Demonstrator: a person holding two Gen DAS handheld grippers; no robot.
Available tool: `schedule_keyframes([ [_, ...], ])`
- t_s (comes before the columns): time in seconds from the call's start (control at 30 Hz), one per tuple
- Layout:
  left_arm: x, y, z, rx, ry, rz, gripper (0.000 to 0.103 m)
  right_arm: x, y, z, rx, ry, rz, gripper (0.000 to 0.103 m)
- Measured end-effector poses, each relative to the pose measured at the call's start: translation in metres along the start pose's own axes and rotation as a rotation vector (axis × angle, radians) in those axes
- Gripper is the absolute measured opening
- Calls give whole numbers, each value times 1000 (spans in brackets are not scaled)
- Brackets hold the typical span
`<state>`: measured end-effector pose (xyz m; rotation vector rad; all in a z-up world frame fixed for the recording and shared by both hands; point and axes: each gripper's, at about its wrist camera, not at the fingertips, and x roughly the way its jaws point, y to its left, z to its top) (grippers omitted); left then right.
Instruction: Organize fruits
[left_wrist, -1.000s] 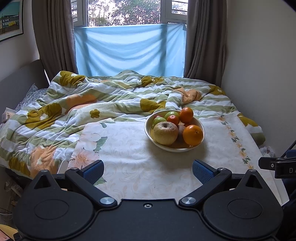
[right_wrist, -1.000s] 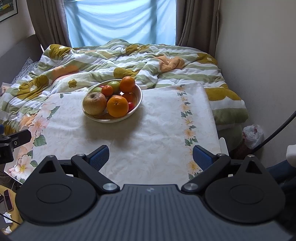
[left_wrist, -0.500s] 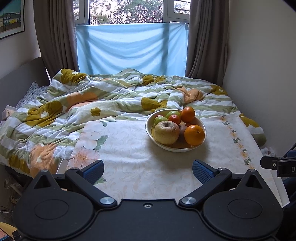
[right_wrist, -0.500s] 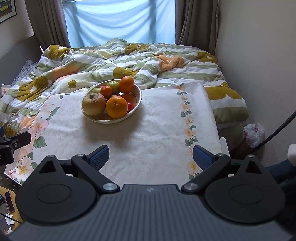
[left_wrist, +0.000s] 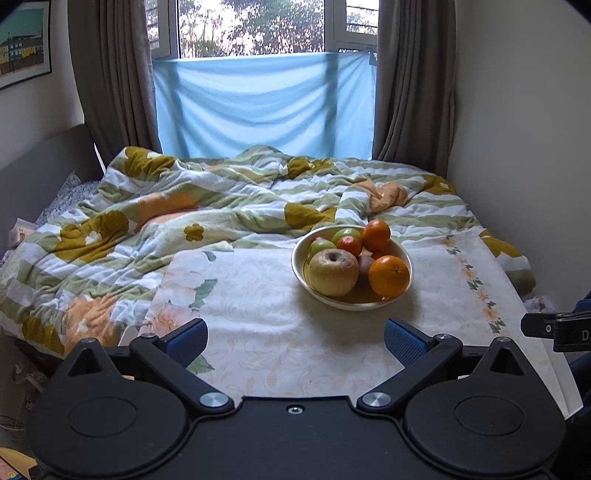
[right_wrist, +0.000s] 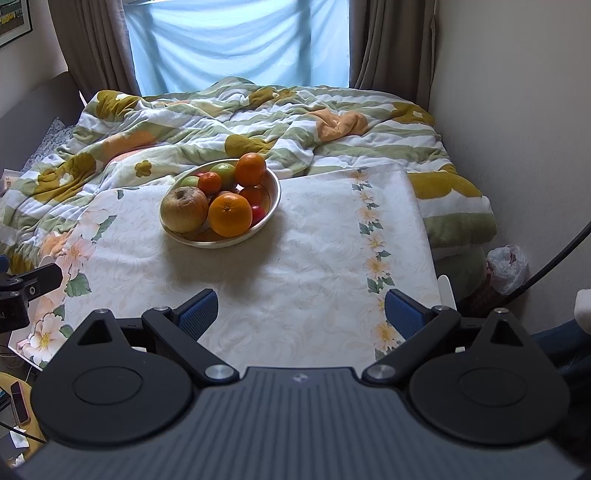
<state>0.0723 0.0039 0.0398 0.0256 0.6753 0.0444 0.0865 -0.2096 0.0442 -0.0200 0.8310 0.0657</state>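
From the left wrist camera, the left gripper (left_wrist: 295, 341) hangs over the near edge of a floral cloth (left_wrist: 258, 325), its blue-padded fingers (left_wrist: 186, 341) spread wide with nothing between them. Ahead and slightly to the right, well apart from the fingers, a pale bowl (left_wrist: 352, 301) sits on the cloth, heaped with fruit: a large yellow-brown apple (left_wrist: 333, 272) at the front, a big orange (left_wrist: 389, 276) touching it on the right, and green apples (left_wrist: 346, 233) and smaller oranges (left_wrist: 376, 234) behind. A rumpled green-and-white blanket (left_wrist: 184, 221) lies beyond the bowl. From the right wrist camera, the right gripper (right_wrist: 301, 315) is likewise released, fingers (right_wrist: 402, 314) wide and empty above the cloth (right_wrist: 314, 258). Here the bowl (right_wrist: 275, 192) stands ahead and to the left, with the apple (right_wrist: 183, 209) and orange (right_wrist: 229, 215) at its near side.
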Motion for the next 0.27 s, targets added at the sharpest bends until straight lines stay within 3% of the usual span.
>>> schedule_keyframes([
  [0.27, 0, -3, 2, 0, -29, 30, 103, 3, -3, 0, 5, 2, 1, 103],
])
